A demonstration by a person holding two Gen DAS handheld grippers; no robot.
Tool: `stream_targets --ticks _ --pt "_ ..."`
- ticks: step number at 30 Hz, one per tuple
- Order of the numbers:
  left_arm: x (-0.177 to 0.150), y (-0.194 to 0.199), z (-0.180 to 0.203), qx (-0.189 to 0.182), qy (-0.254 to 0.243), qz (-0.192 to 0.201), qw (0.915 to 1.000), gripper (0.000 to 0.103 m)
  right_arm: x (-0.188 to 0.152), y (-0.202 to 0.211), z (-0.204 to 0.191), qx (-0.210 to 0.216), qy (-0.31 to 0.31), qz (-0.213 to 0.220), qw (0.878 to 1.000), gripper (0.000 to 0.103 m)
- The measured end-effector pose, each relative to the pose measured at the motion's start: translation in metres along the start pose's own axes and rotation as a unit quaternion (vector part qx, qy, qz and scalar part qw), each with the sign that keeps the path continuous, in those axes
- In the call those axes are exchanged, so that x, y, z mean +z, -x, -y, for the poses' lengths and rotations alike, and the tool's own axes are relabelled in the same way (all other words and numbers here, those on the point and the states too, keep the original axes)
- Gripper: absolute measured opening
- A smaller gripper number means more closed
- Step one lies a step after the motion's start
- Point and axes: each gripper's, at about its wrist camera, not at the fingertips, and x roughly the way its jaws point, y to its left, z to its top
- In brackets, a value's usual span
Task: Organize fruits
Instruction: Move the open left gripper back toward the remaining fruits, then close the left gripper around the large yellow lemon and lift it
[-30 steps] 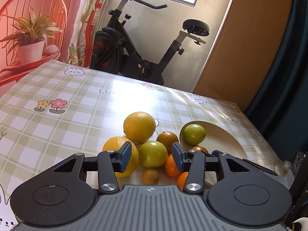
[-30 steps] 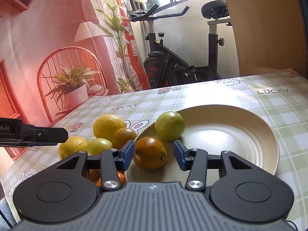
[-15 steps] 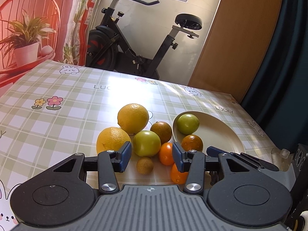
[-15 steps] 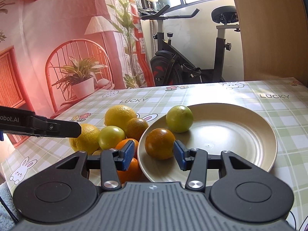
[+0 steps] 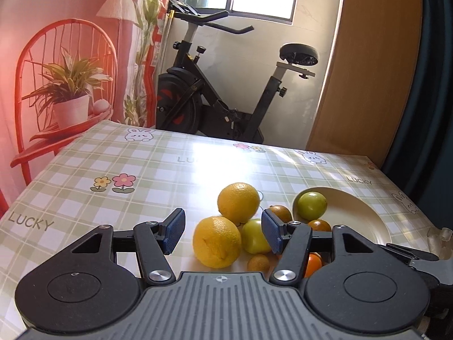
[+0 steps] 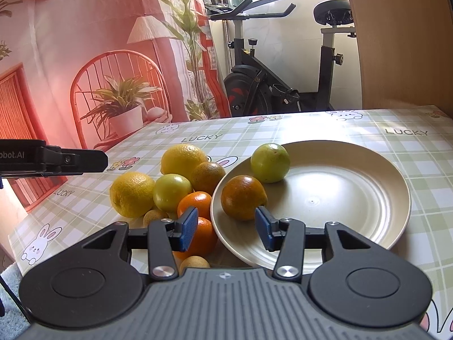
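A pile of fruit lies on the checked tablecloth (image 5: 113, 170) just left of a cream plate (image 6: 339, 198). Two big yellow citrus (image 5: 216, 242) (image 5: 239, 202), a yellow-green fruit (image 5: 254, 236), two oranges (image 6: 195, 205) and small brown fruits (image 5: 258, 263) make up the pile. On the plate rest a green fruit (image 6: 270, 163) and a dark orange (image 6: 243, 197). My left gripper (image 5: 222, 232) hovers short of the nearer yellow citrus, jaws opening, pads touching nothing. My right gripper (image 6: 226, 228) is open at the plate's near rim, just short of the dark orange.
An exercise bike (image 5: 215, 90) stands beyond the table's far edge, beside a wooden panel (image 5: 368, 70). A red printed backdrop (image 5: 56, 56) hangs at the left. The left gripper's finger (image 6: 53, 160) reaches in at the left of the right wrist view. Bare cloth lies left of the pile.
The left jaws have spread wider, and that view has swung so the near yellow citrus sits between the pads. The right gripper has drawn back slightly from the dark orange.
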Motion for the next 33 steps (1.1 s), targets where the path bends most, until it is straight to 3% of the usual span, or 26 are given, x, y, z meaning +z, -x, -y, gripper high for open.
stream_targets --ticks 6,10,19,29,33 --pt "0.016 -0.004 -0.03 0.032 0.008 -0.007 0.9994 0.062 0.012 0.002 -0.012 0.009 0.008 0.01 1.0 0.052" --pt "0.026 -0.003 -0.048 -0.012 0.04 -0.006 0.9991 0.061 0.015 -0.007 -0.04 0.029 0.049 0.008 0.998 0.052" --pt "0.027 -0.014 -0.042 -0.03 0.016 -0.022 0.9992 0.062 0.02 -0.05 -0.097 0.085 0.11 -0.003 0.99 0.052" --pt "0.022 -0.048 -0.049 -0.095 0.054 -0.078 0.991 0.062 0.018 -0.075 -0.104 0.082 0.101 -0.033 0.991 0.054" --pt "0.018 -0.061 -0.05 -0.111 0.057 -0.096 0.9875 0.062 0.018 -0.079 -0.107 0.081 0.108 -0.035 0.99 0.064"
